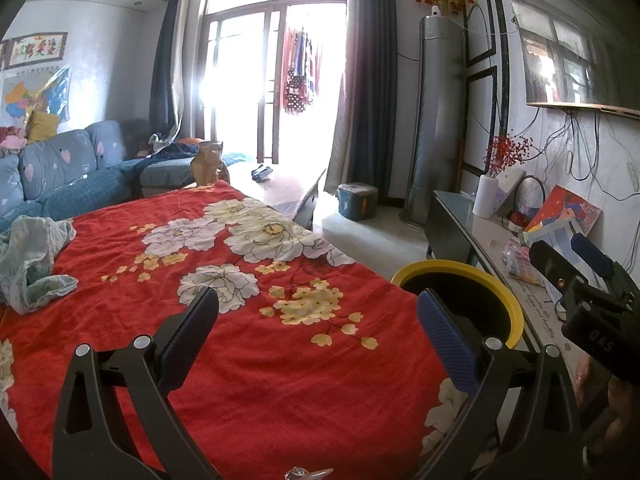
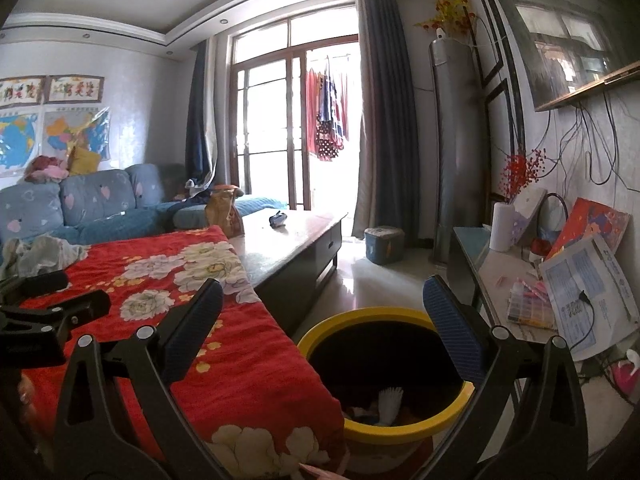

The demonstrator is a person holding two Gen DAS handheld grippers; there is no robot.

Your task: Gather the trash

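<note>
The trash bin (image 2: 384, 376), black with a yellow rim, stands on the floor just beside the red flower blanket (image 1: 240, 300), and some white and mixed scraps (image 2: 386, 402) lie at its bottom; they look light and soft, easy to pinch anywhere. The left gripper (image 1: 316, 320) and right gripper (image 2: 320, 320) both have their fingers wide apart, holding nothing. A small clear crinkly bit (image 1: 308, 473) near the blanket's edge may be slippery.

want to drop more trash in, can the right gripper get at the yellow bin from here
Probably yes: the right gripper is open and empty, just above the yellow bin, whose mouth is uncovered beside the red blanket.
</note>
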